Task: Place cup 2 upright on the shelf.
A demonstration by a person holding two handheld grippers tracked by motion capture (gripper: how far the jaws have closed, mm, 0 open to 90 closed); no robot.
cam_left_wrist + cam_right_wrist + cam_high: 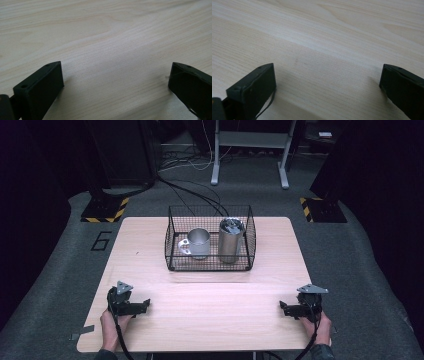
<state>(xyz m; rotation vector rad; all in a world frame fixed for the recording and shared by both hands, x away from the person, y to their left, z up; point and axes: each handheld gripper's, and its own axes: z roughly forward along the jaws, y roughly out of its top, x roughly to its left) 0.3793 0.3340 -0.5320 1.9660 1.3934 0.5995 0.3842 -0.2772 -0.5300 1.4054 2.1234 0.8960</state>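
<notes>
The left gripper (146,303) and right gripper (283,307) rest wide open and empty on the wooden table (210,315), probably waiting to start, while a metal mug (198,243) and tall steel cup (230,240) stand in the wire basket (172,240).

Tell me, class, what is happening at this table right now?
A person sits at a wooden table with a left gripper and a right gripper, one in each hand, both open and resting near the front edge, holding nothing. Farther back stands a black wire basket that holds a metal mug and a taller metal tumbler, both upright and untouched.
</notes>
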